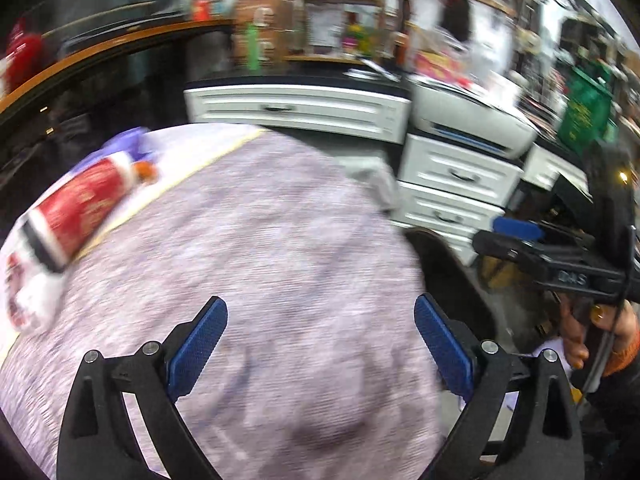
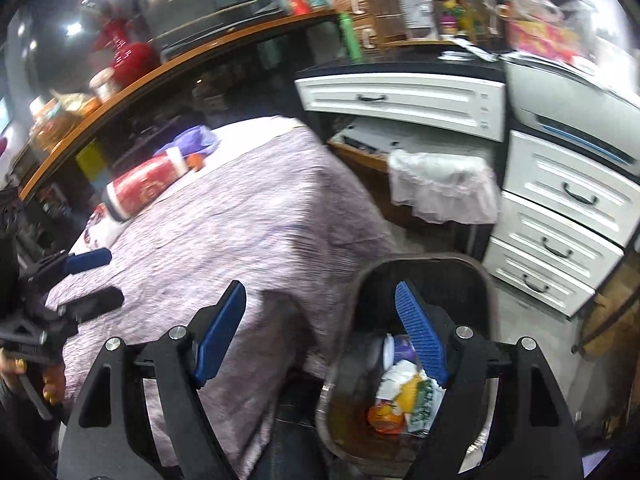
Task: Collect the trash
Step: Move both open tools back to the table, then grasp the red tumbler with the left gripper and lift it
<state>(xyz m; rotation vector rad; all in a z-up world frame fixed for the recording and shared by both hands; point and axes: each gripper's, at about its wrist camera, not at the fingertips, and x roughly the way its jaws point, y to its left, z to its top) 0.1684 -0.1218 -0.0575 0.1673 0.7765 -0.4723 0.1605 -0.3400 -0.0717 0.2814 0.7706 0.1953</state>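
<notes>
Right gripper (image 2: 320,332) agape — above bin (image 2: 420,268)

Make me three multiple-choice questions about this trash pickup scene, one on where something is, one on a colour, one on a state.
1. Where does the dark plastic trash bin stand?
A. on the floor beside the cloth-covered table
B. on the white drawers
C. on the wooden shelf

2. What colour is the cylindrical can lying on the mauve tablecloth?
A. green
B. red with white ends
C. black

3. How is the right gripper?
A. shut on a cup
B. shut on nothing
C. open, holding nothing

Answers: 1 A, the bin sits low at the table's edge with wrappers inside. 2 B, its body is red, its ends white. 3 C, its blue pads stand wide apart with nothing between.
</notes>
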